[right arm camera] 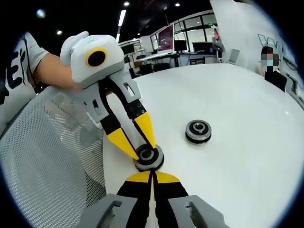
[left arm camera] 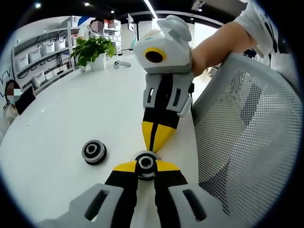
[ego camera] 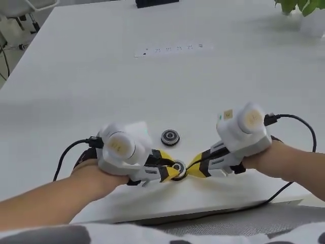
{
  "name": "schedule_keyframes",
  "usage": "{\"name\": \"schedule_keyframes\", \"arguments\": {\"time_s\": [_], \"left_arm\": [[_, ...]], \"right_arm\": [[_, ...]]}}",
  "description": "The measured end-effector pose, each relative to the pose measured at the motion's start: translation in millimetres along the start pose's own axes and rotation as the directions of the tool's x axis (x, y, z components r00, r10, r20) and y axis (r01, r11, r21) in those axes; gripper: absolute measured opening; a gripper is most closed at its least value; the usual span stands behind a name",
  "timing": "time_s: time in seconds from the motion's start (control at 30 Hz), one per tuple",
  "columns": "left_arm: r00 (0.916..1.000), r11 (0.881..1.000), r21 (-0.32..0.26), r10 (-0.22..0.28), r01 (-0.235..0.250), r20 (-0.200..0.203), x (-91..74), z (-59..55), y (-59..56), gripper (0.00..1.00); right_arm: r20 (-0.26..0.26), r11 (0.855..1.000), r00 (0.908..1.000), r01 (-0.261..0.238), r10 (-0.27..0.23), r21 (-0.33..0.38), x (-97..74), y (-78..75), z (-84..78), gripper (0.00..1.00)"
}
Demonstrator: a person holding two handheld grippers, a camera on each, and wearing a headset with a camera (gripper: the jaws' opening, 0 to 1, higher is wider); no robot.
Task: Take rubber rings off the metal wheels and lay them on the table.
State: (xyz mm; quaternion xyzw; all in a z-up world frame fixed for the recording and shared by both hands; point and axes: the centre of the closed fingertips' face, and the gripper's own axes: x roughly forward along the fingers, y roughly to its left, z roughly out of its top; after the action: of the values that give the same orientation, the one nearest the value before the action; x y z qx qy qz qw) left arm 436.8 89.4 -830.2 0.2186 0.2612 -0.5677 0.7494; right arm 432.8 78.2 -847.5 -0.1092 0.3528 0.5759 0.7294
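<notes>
The yellow-tipped left gripper (left arm camera: pixel 145 166) has its jaws closed across the small round metal wheel (ego camera: pixel 178 167), clamping it flat on the white table (ego camera: pixel 101 76). The yellow-tipped right gripper (right arm camera: pixel 152 176) meets it head-on, jaws pressed together with the tips against the wheel's black rubber ring (right arm camera: pixel 160 160); whether they have nipped any rubber I cannot tell.

The step in hand looks like starting the ring off this wheel; next the right tips likely need a lip of rubber to pull outward while the left holds firm.

A second black-rimmed metal wheel (ego camera: pixel 170 136) lies near, apart, its ring seemingly on. The near table edge runs just beside the work, with a grey mesh chair back (left arm camera: pixel 237 142) behind it; the open room for laying rings is farther in.
</notes>
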Motion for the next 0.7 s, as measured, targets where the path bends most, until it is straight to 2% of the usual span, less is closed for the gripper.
{"name": "schedule_keyframes", "arguments": {"time_s": [0.2, 0.3, 0.37, 0.6, 0.7], "left_arm": [[1.0000, 1.000, -0.001, 0.004, -0.004, -0.001, 0.0, -0.4, 0.2, 0.07], [1.0000, 1.000, -0.002, 0.006, -0.006, -0.001, -0.1, -0.4, 0.2, 0.07], [1.0000, 1.000, -0.005, 0.009, -0.009, -0.002, -0.2, -0.6, 0.5, 0.07], [0.9998, 1.000, -0.011, 0.017, -0.017, -0.009, 0.1, -0.8, 0.4, 0.07], [0.9998, 1.000, -0.010, 0.018, -0.018, -0.011, 0.2, -0.7, 0.4, 0.07]], "right_arm": [[-0.007, 1.000, 1.0000, 0.000, 0.000, 0.025, -0.6, 0.4, 0.8, 0.00], [-0.004, 0.998, 1.0000, -0.003, 0.003, 0.068, -1.5, -0.2, 1.4, 0.00], [0.005, 0.993, 1.0000, -0.008, 0.007, 0.122, -2.3, -0.3, 2.6, 0.00], [0.023, 0.991, 0.9997, -0.008, 0.006, 0.131, -3.3, 0.0, 3.2, 0.00], [0.036, 0.979, 0.9993, -0.014, 0.007, 0.203, -4.2, -0.3, 6.1, 0.00]]}}
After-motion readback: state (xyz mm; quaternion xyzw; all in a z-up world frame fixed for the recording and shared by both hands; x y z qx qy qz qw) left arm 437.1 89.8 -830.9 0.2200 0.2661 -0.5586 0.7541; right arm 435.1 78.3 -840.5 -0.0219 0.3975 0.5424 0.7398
